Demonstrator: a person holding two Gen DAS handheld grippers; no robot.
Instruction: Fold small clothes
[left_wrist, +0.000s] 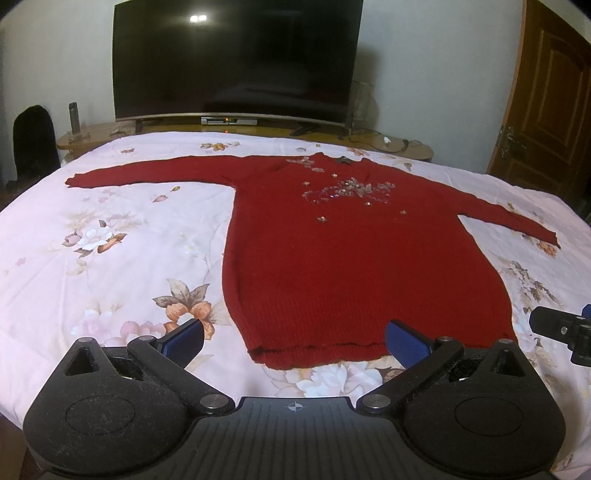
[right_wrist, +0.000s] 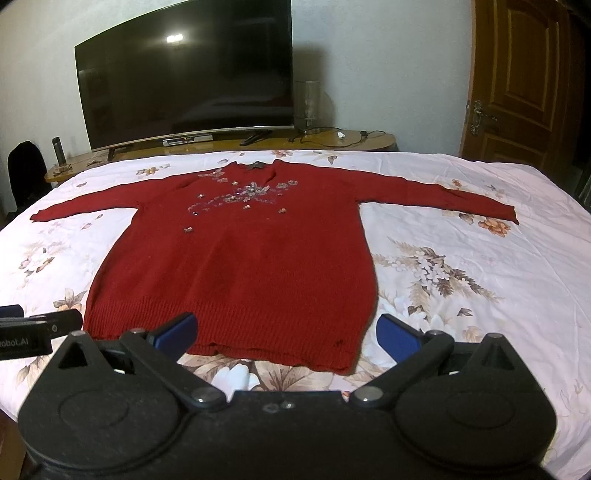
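Observation:
A red knitted sweater (left_wrist: 354, 258) (right_wrist: 240, 266) with beaded flowers on the chest lies flat on the bed, front up, both sleeves spread out sideways and the hem toward me. My left gripper (left_wrist: 293, 341) is open, hovering just before the hem, with nothing between its blue pads (left_wrist: 186, 338). My right gripper (right_wrist: 288, 334) is open too, above the hem's right part, holding nothing. The right gripper's tip (left_wrist: 561, 330) shows at the right edge of the left wrist view. In the right wrist view the left gripper's tip (right_wrist: 37, 330) appears at the left edge.
A pink floral sheet (left_wrist: 110, 258) (right_wrist: 461, 277) covers the bed. Beyond it stands a wooden TV bench (right_wrist: 221, 146) with a large dark TV (left_wrist: 236, 59), a set-top box, a flask (left_wrist: 75, 118) and cables. A wooden door (right_wrist: 524, 81) is at the right.

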